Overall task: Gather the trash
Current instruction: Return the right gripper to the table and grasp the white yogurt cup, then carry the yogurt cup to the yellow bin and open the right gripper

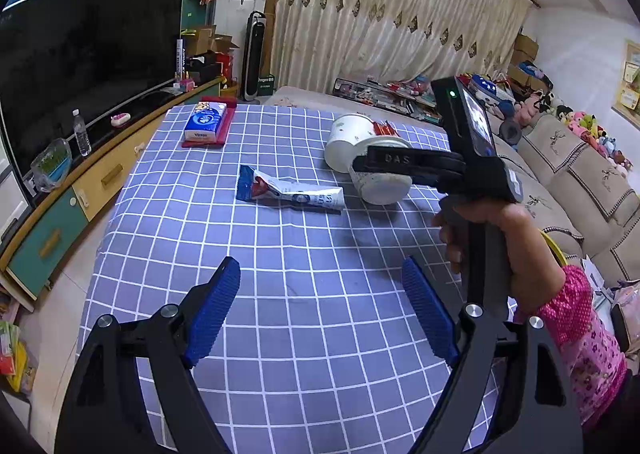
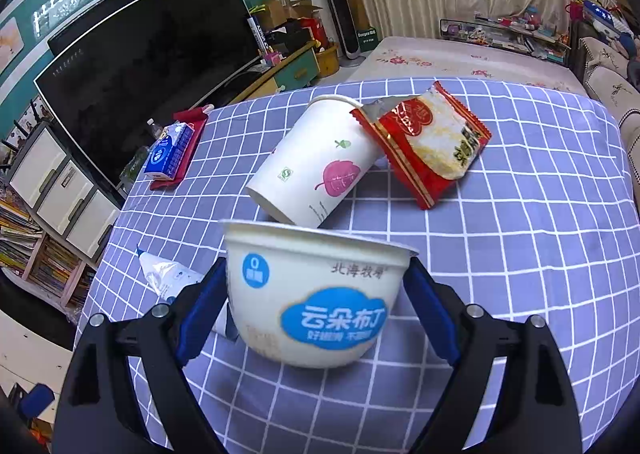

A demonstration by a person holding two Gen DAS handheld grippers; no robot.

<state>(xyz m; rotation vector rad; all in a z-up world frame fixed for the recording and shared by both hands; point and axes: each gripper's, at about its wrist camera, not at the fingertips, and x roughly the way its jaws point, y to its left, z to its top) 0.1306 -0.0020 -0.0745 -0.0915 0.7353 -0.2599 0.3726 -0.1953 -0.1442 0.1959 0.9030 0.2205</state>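
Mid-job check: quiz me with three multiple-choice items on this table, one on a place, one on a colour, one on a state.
1. Where is the pudding cup?
A. Between the fingers of the right gripper
B. On the TV cabinet
C. On the sofa

2. What is the main colour of the snack wrapper?
A. Green
B. Red
C. Black

3. How does the paper cup sit?
A. Upright
B. Crushed flat
C. On its side

Answers:
1 A: the blue pads flank the cup on both sides in the right wrist view.
2 B: its edges and printed panel are red around a clear window.
3 C: its wall rests on the checked cloth, with its base towards the camera.
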